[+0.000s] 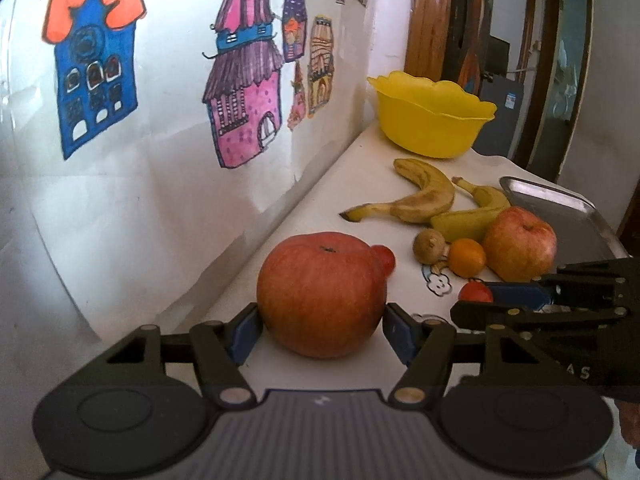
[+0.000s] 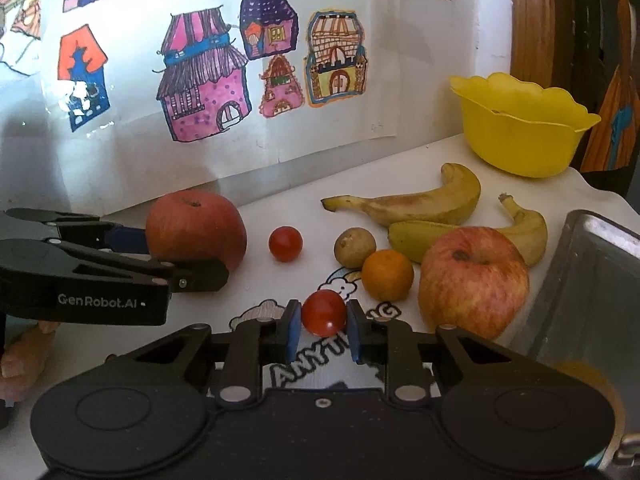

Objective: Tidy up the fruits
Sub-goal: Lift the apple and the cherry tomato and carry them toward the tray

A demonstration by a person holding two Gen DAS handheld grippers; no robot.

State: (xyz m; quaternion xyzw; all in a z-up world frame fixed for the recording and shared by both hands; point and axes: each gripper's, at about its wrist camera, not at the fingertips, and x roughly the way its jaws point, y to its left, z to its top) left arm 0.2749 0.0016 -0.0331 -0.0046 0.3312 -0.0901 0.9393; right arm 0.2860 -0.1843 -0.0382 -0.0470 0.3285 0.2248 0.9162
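A large red apple (image 1: 320, 292) rests on the white tabletop, and my left gripper (image 1: 322, 326) is shut on it, blue pads pressing both flanks. The right wrist view shows the same apple (image 2: 196, 228) in the left gripper (image 2: 180, 258). My right gripper (image 2: 324, 332) is shut on a cherry tomato (image 2: 323, 312) that sits on the printed cloth. The left wrist view shows that tomato (image 1: 474, 292) at the tips of the right gripper (image 1: 476, 302).
Loose on the table lie a second cherry tomato (image 2: 285, 243), a small brown fruit (image 2: 355, 247), an orange (image 2: 387, 274), a paler apple (image 2: 472, 280) and two bananas (image 2: 420, 204). A yellow bowl (image 2: 520, 136) stands far right; a metal tray (image 2: 592, 280) right. A wall with drawings runs behind.
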